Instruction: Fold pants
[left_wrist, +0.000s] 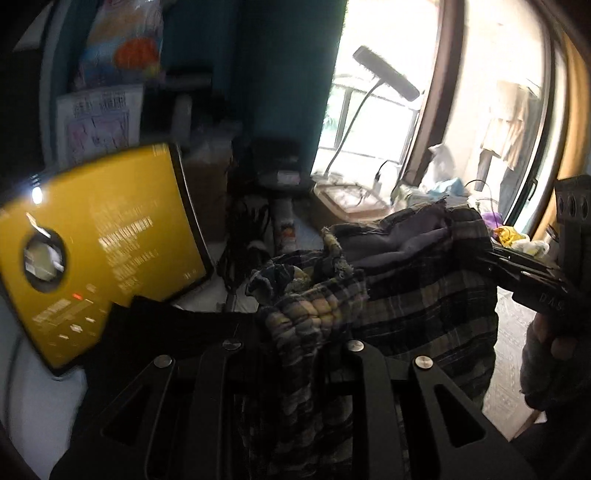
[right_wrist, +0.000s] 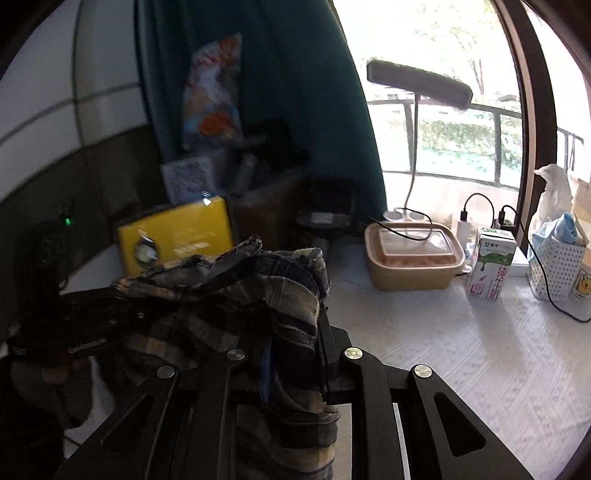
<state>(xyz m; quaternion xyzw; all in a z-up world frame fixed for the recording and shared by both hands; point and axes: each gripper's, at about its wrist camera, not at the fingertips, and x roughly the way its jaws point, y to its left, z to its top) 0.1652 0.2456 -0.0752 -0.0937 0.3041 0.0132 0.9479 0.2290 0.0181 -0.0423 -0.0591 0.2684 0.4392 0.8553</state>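
Note:
The plaid pants hang in the air, stretched between both grippers. My left gripper is shut on one bunched corner of the waistband, the cloth spilling over its jaws. My right gripper comes in from the right in the left wrist view and pinches the other end. In the right wrist view the pants drape over my right gripper, which is shut on the cloth, and the left gripper grips the far corner at left. The fingertips are hidden by fabric.
A white textured tablecloth covers the table. On it stand a yellow box, a lidded beige container, a milk carton, a desk lamp, a white perforated basket and charger cables. A teal curtain hangs behind.

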